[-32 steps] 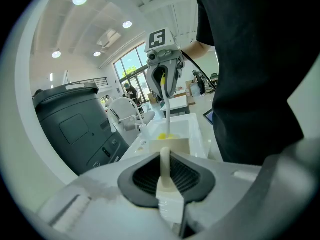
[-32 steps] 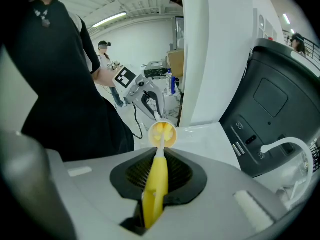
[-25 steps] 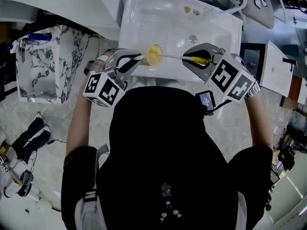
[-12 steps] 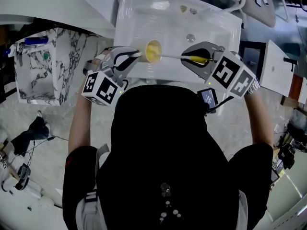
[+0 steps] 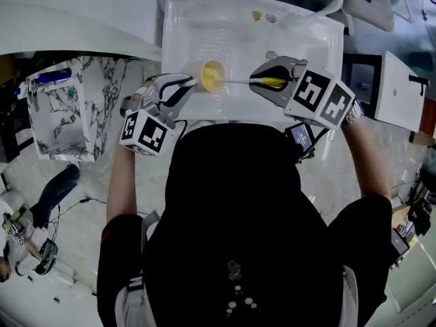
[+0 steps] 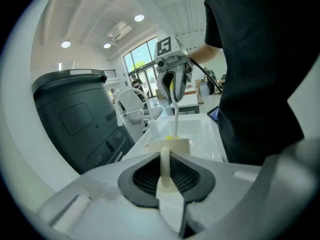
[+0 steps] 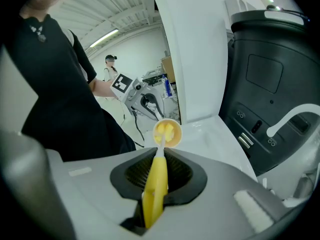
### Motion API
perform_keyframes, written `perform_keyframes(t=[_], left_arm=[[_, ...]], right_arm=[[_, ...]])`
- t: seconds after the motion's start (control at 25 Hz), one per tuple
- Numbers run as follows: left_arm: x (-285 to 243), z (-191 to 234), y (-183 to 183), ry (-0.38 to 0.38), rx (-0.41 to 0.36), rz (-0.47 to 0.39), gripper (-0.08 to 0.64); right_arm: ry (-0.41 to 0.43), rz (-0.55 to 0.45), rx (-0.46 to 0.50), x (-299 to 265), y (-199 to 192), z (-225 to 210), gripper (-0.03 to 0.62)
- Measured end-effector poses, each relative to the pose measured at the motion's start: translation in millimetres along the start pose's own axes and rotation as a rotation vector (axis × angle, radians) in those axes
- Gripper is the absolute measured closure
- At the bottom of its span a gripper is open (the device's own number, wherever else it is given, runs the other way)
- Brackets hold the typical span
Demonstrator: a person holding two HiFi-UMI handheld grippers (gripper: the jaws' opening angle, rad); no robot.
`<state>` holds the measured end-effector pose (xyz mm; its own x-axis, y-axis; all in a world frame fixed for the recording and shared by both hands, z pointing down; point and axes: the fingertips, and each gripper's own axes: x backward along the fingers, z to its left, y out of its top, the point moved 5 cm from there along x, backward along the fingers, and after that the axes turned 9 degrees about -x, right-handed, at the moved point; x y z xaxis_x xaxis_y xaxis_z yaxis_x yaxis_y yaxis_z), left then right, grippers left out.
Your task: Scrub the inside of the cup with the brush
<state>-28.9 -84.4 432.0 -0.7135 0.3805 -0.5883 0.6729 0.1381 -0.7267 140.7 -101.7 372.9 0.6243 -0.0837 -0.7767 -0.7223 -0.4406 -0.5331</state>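
A small yellow cup [image 5: 212, 77] lies on its side over the white sink [image 5: 306, 36], its mouth facing right. My left gripper [image 5: 184, 84] is shut on the cup's edge from the left; in the left gripper view the pale cup [image 6: 169, 145] sits clamped just beyond the jaws. My right gripper [image 5: 264, 82] is shut on the yellow handle of the brush [image 5: 272, 83]. The brush's thin white shaft [image 5: 235, 80] runs left into the cup. In the right gripper view the brush [image 7: 156, 181] points at the cup [image 7: 167, 133], with its head inside the cup.
The sink drain [image 5: 271, 55] is behind the right gripper. A white curved faucet [image 7: 290, 119] and a dark grey machine [image 7: 270, 69] stand at the sink's far side. A marble-patterned box [image 5: 68, 107] stands on the floor at left. A person [image 7: 110, 66] stands in the background.
Both grippers, the cup and the brush have shifted slightly left over the sink. The right gripper has come a little closer to the cup. Both grips are unchanged.
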Motion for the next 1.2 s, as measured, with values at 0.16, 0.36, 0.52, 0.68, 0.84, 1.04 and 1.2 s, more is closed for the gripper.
perform_keyframes(t=[0.16, 0.36, 0.52, 0.68, 0.84, 1.04, 1.2], left_arm=[[0, 4, -8, 0.011, 0.049, 0.002, 0.512], [-6, 9, -16, 0.038, 0.097, 0.02, 0.514], [-7, 11, -28, 0.061, 0.153, 0.002, 0.512], [-8, 21, -27, 0.098, 0.2, -0.032, 0.512], [-14, 27, -35, 0.123, 0.252, -0.045, 0.514], [-25, 39, -45, 0.157, 0.333, -0.075, 0.512], [-37, 51, -50, 0.189, 0.396, -0.106, 0.514]], right_arm=[[0.019, -0.008, 0.008, -3, 3, -7, 0.551], [0.026, -0.024, 0.009, 5, 5, -22, 0.552], [0.025, -0.047, -0.002, 16, 7, -31, 0.552], [0.017, -0.079, -0.018, 22, 6, -37, 0.552], [0.0, -0.115, -0.048, 28, 4, -44, 0.552], [-0.038, -0.214, -0.125, 45, -1, -57, 0.551], [-0.089, -0.337, -0.224, 70, -4, -67, 0.552]])
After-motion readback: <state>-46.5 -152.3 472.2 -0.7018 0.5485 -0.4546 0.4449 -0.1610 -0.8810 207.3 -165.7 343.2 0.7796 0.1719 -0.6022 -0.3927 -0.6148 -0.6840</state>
